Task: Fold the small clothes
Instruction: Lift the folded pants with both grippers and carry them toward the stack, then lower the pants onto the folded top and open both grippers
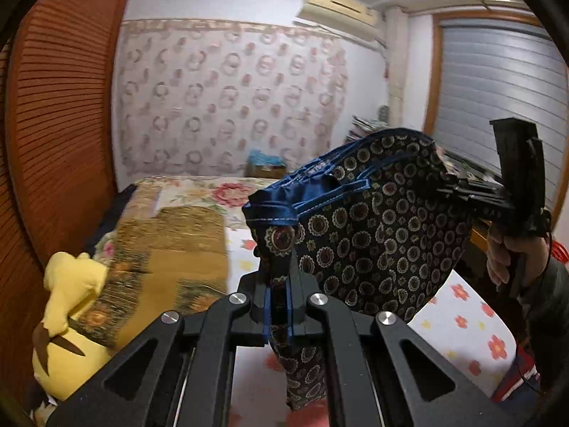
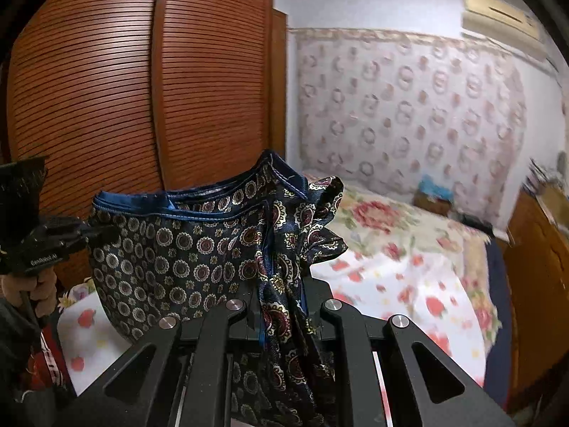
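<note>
Left wrist view, one patterned garment, two hand-held grippers clamping it

Wall: white, with a flower-ring patterned cloth hanging on it.
Wardrobe: red-brown slatted doors, on the left.
Bed: floral sheet; a yellow plush toy lies on it.
Window: grey blind, wooden frame.
Air conditioner: cream unit, high on the wall.
</note>
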`<action>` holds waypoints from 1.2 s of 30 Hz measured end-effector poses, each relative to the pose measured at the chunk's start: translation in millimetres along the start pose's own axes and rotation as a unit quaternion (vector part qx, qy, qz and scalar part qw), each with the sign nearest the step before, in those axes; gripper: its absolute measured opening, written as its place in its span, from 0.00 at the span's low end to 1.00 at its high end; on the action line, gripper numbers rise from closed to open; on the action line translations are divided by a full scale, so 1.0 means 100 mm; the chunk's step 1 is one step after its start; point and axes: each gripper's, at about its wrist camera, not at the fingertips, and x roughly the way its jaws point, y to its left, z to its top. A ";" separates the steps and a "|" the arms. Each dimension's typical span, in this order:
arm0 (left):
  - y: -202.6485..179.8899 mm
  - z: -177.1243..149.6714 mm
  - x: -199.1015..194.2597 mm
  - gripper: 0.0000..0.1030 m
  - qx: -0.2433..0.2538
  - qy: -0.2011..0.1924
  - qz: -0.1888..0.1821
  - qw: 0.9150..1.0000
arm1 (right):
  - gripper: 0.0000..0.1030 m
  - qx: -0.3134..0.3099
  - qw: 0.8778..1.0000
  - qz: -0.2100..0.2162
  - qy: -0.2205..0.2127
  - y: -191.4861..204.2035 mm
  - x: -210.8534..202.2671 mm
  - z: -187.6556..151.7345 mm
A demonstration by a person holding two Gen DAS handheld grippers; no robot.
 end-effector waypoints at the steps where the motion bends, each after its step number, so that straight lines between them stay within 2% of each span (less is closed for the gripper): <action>1: 0.08 0.02 0.02 0.06 -0.006 -0.004 0.007 1.000 | 0.13 -0.008 1.000 0.005 -0.001 -0.01 0.11 0.08; 4: 0.32 0.06 0.07 0.06 -0.023 -0.016 0.030 0.999 | 0.13 -0.031 0.999 0.019 0.001 -0.02 0.44 0.31; 7: 0.59 0.05 0.15 0.06 -0.044 -0.027 0.071 0.996 | 0.13 -0.062 0.998 0.033 0.007 -0.01 0.85 0.56; 13: 1.07 -0.15 0.35 0.06 -0.088 -0.024 0.114 0.989 | 0.13 -0.117 0.990 0.068 0.043 0.13 1.79 0.95; 16: 1.28 -0.31 0.45 0.06 -0.115 -0.016 0.134 0.984 | 0.13 -0.140 0.985 0.075 0.064 0.23 2.29 1.03; 23: 1.43 -0.60 0.59 0.06 -0.137 0.017 0.152 0.979 | 0.14 -0.160 0.977 0.095 0.102 0.37 3.11 1.00; 26: 1.47 -0.65 0.61 0.06 -0.139 0.025 0.154 0.978 | 0.25 -0.141 0.981 0.086 0.098 0.34 3.33 1.07; 28: 1.46 -0.67 0.56 0.06 -0.138 0.029 0.156 0.978 | 0.41 -0.123 0.986 0.066 0.095 0.23 3.37 1.11; 31: 1.44 -0.66 0.58 0.06 -0.138 0.032 0.162 0.977 | 0.46 -0.103 0.991 0.043 0.078 0.15 3.35 1.10; 34: 1.46 -0.67 0.58 0.06 -0.139 0.037 0.165 0.976 | 0.46 -0.104 0.990 0.038 0.092 0.03 3.32 0.93; 36: 1.47 -0.67 0.58 0.06 -0.140 0.039 0.166 0.975 | 0.46 -0.093 0.987 0.066 0.115 -0.01 3.39 0.80</action>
